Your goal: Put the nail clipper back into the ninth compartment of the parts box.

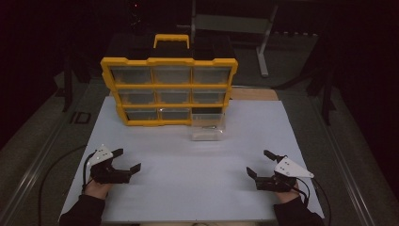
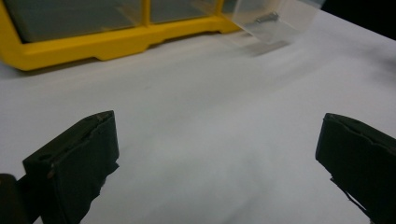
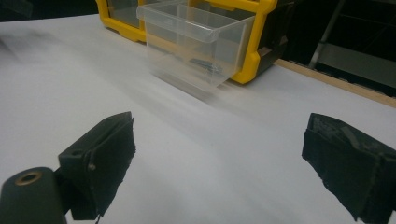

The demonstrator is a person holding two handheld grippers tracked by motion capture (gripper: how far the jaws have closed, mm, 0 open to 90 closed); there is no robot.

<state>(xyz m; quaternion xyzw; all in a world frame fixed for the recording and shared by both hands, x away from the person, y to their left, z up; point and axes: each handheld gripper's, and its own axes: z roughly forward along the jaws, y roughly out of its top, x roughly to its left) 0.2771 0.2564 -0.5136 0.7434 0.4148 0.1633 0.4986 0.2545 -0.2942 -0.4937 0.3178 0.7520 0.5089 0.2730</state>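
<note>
Judging the clear drawer (image 3: pixel 196 44) light, rigid, slick: grip its front lip; both your hand-held grippers (image 1: pixel 123 164) (image 1: pixel 259 165) gape wide.

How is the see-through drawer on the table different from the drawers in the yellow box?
The loose drawer sits pulled out on the white table, while the other drawers sit shut inside the yellow box. Its top is open to view; theirs are hidden. All are clear plastic.

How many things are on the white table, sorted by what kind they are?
Yellow drawer cabinet: 1
Clear drawer pulled out onto the table: 1
Grippers, left gripper and right gripper, both open: 2
Total: 4
</note>
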